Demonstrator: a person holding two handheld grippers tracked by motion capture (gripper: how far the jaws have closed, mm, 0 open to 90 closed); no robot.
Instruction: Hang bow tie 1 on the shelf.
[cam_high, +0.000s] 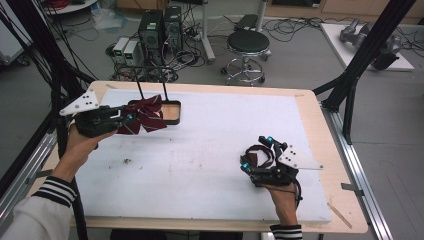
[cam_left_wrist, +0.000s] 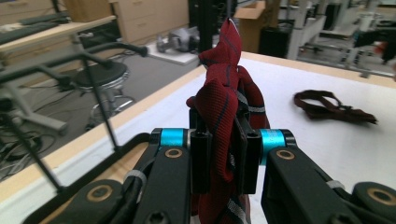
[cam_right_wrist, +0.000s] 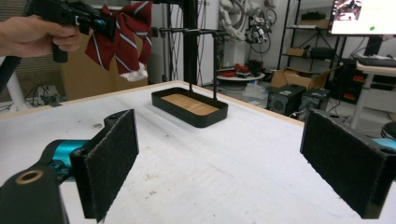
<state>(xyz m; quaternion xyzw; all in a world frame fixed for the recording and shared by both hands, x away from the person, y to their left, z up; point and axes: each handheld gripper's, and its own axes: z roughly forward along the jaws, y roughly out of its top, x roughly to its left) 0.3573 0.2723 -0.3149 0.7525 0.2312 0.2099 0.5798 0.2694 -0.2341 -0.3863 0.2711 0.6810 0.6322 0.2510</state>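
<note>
While the left gripper (cam_high: 125, 119) holds the red striped bow tie (cam_high: 146, 114) clamped above the tray (cam_high: 172, 119), lift it toward the rack's bar (cam_high: 150, 68), probably for hanging. The right gripper (cam_high: 255, 162), jaws apart, rests beside the dark strap (cam_high: 260, 156).

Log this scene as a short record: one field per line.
left tool: shut on bow tie, held up near the tray
right tool: open, nothing between its pads
strap: lies on the mat, by the right tool
tray: black rim, wooden base, two upright rods; at far left of mat
mat: white, on table
</note>
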